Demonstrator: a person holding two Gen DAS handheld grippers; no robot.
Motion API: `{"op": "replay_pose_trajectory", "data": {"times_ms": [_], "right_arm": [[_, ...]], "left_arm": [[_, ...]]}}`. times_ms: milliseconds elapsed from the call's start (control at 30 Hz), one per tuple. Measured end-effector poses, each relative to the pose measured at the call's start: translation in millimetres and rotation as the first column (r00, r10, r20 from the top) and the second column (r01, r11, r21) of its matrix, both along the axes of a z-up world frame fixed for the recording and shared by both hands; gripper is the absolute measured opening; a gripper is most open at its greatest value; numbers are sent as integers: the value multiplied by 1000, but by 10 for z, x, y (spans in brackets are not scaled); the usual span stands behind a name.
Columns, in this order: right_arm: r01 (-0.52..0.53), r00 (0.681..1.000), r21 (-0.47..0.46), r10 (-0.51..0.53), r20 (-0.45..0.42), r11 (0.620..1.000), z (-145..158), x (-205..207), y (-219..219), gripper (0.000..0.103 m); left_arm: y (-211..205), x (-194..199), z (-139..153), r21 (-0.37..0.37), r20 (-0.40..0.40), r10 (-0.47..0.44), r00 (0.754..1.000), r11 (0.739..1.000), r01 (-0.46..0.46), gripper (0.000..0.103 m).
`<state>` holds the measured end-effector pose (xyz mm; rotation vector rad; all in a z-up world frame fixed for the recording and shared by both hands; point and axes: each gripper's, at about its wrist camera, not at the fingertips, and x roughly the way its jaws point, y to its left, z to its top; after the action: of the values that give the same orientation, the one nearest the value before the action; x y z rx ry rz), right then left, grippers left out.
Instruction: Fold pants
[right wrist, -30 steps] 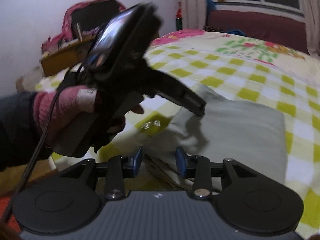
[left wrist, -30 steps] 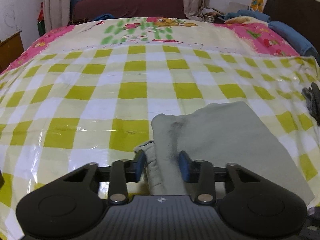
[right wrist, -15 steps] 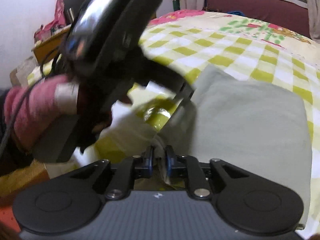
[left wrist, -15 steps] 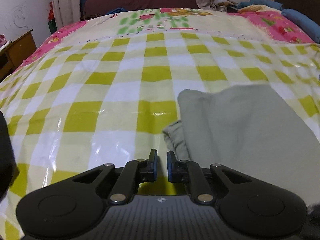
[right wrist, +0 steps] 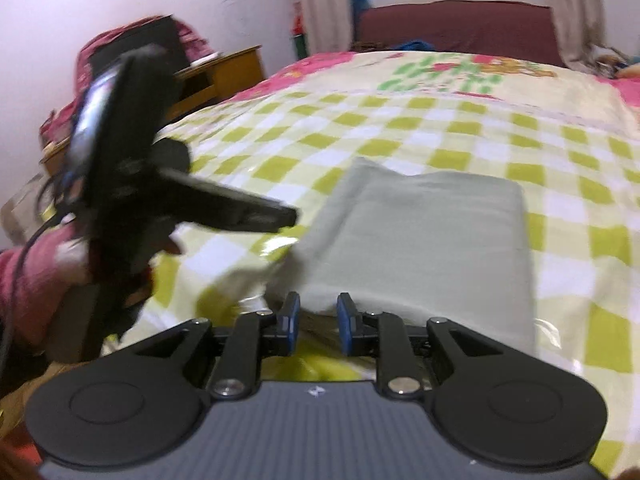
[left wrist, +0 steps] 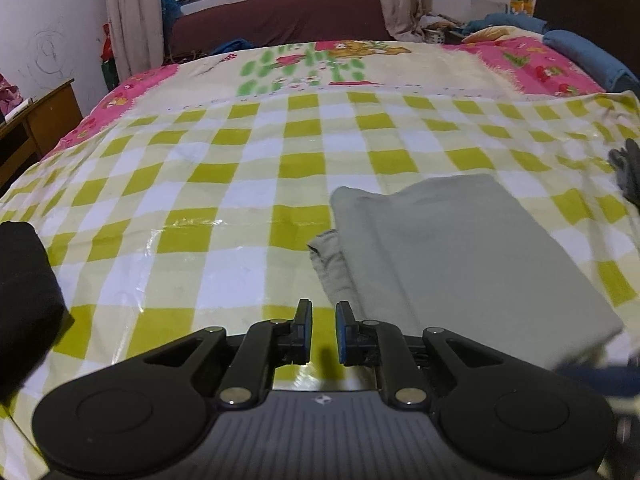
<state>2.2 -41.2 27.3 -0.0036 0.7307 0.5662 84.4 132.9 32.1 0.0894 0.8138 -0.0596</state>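
Observation:
The grey-green pants lie folded into a flat rectangle on the yellow-and-white checked bed cover. They also show in the right wrist view. My left gripper hovers just off the pants' near left corner, its jaws a small gap apart and empty. My right gripper sits at the pants' near edge, jaws slightly apart with nothing between them. The left gripper also shows in the right wrist view, held by a pink-sleeved hand to the left of the pants.
A dark folded garment lies at the left edge of the bed. A wooden desk stands left of the bed. A maroon sofa is under the window. Blue bedding and a dark cloth are at the right.
Both grippers closed near the pants' near edge, then opened slightly and drew back off the cloth. The pants now lie flat, free of both grippers.

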Motion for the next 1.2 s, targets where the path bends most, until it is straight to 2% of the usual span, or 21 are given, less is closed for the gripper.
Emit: {"op": "replay_pose_trajectory", "data": {"times_ms": [200, 500, 1200], "right_arm": [[80, 997, 0, -80, 2, 997, 55, 25, -212, 30], [181, 982, 22, -179, -54, 983, -90, 178, -486, 31], [226, 973, 23, -225, -56, 974, -153, 119, -621, 36]], "left_arm": [[-109, -62, -23, -3, -7, -28, 1000, 1000, 28, 34], [-119, -15, -114, -10, -39, -26, 999, 1000, 26, 34], [-188, -150, -137, -2, -46, -30, 999, 1000, 30, 34]]}}
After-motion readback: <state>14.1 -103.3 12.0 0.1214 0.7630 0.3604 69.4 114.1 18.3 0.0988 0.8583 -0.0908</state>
